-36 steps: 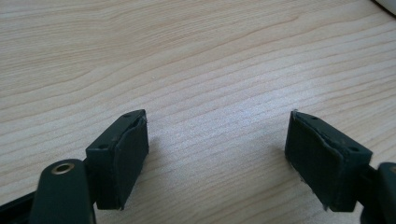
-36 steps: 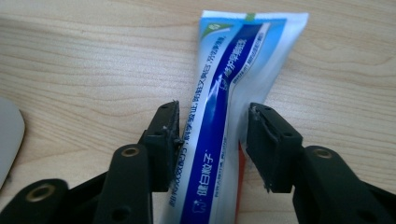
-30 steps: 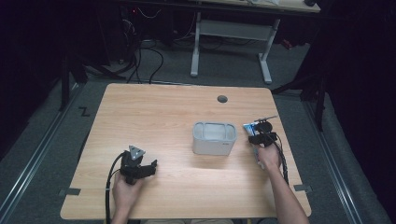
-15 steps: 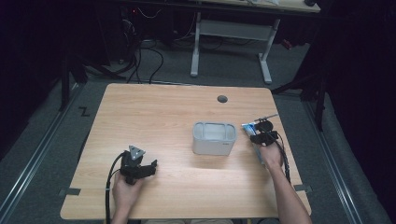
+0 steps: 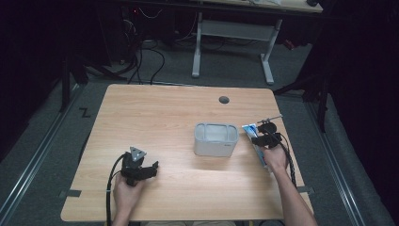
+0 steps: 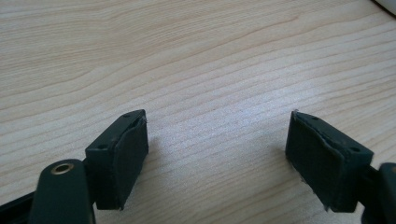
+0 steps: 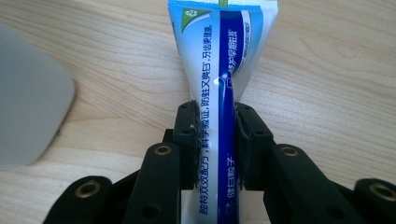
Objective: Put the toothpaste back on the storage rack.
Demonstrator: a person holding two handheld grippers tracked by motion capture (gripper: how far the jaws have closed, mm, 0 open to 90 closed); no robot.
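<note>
**Right gripper clamping a toothpaste tube beside the grey tub**

The right gripper (image 7: 215,135) is pinching a blue-and-white toothpaste tube (image 7: 219,70) across its middle, and its jaws have just been closing, with both pads now pressing against the tube's sides. In the right gripper view the tube is running straight out between the jaws, its flat crimped end pointing away over the wooden counter (image 7: 327,70), and a grey rounded corner of the tub is showing at the left edge. In the high view the right gripper (image 5: 264,136) is sitting near the right edge of the counter (image 5: 155,113), the tube (image 5: 250,128) is lying just beside the grey tub (image 5: 215,139) on its right side, and whether tube and tub are touching I cannot tell.

The left gripper (image 6: 217,154) is resting released, its jaws standing wide apart over bare wood with nothing between them. In the high view the left gripper (image 5: 139,168) is lying near the counter's front left, well apart from the tub.
</note>
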